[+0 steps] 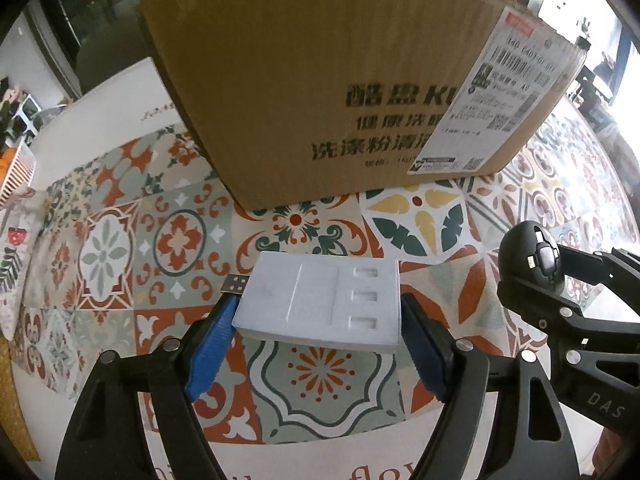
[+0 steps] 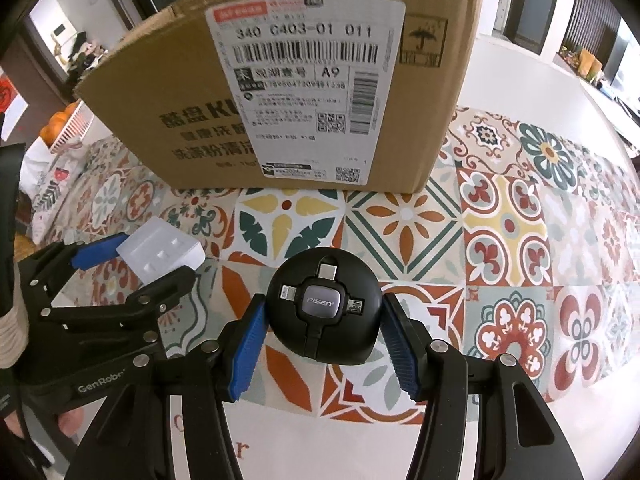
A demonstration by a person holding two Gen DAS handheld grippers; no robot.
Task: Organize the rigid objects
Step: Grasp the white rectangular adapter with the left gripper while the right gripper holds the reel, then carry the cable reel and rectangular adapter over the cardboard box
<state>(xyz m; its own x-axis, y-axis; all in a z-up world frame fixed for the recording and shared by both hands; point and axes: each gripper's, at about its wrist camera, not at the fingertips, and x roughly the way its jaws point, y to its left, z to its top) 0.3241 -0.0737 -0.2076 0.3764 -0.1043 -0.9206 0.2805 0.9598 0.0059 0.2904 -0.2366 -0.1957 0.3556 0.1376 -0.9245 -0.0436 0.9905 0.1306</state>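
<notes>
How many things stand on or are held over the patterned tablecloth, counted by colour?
White: 1, the USB hub, held in the left tongs.
Black: 1, the round Pisen cable adapter, held in the right tongs.
Brown: 1, the cardboard box.
Total: 3

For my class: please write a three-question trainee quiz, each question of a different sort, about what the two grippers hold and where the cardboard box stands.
1. True or false: the left gripper grips a white USB hub.
2. Multiple choice: the right gripper holds A) an orange, B) a round black cable reel, C) a cup.
3. Fill in: the cardboard box stands on the patterned ____, beyond both grippers.

Key: 1 true; 2 B; 3 tablecloth.
</notes>
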